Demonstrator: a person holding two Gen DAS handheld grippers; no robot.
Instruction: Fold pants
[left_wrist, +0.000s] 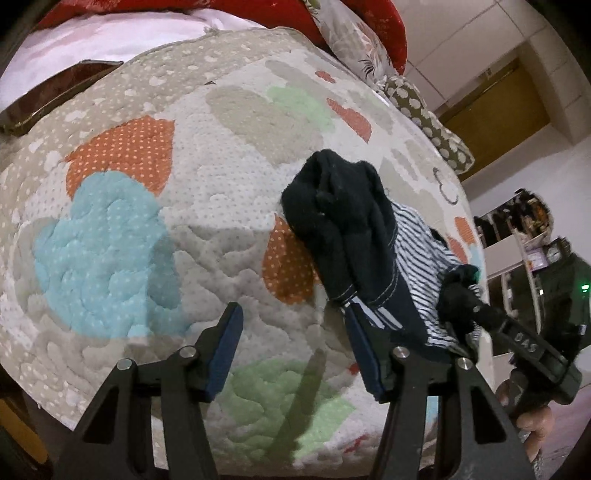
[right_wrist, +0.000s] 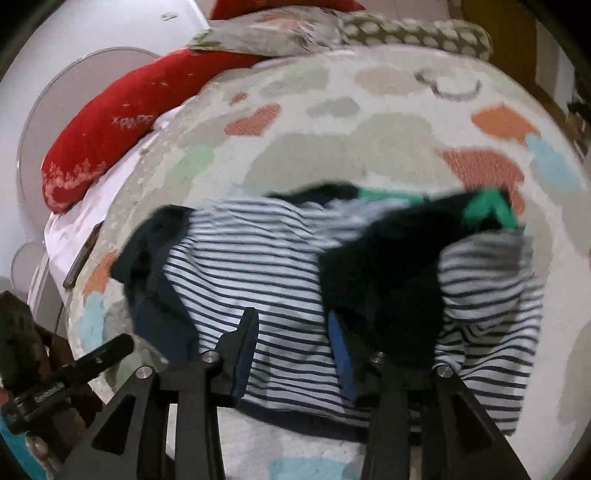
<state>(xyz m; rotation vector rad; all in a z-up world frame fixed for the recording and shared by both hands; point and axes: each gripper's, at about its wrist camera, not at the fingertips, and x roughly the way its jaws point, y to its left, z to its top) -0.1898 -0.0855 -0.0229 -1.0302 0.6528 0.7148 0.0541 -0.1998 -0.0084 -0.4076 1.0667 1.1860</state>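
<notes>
left gripper (left_wrist: 291, 339): sitting nearest in its own view, jaws standing wide apart, nothing between the blue pads; the right-hand pad is touching the hem of the pants, the left-hand pad is hanging over bare quilt.
right gripper (right_wrist: 291, 347): jaws spread apart, hovering right over the striped fabric; cannot tell if the pads are touching it. In the left wrist view its tip looks buried in a dark bunch of the cloth, grip there too hidden to call.
pants (right_wrist: 280, 273): dark navy outside with a navy-and-white striped inside and a green patch at the far right edge, lying crumpled on the bed; one leg is bunching up as a dark lump in the left wrist view (left_wrist: 343, 218); right wrist view is blurring.
quilt (left_wrist: 155, 206): padded, patterned in orange, blue, green and grey clouds, covering the bed under the pants.
red pillow (right_wrist: 110, 122): lying at the far edge of the bed, well apart from the pants.
floral pillow (right_wrist: 273, 37): sitting beyond it, at the head of the bed.
</notes>
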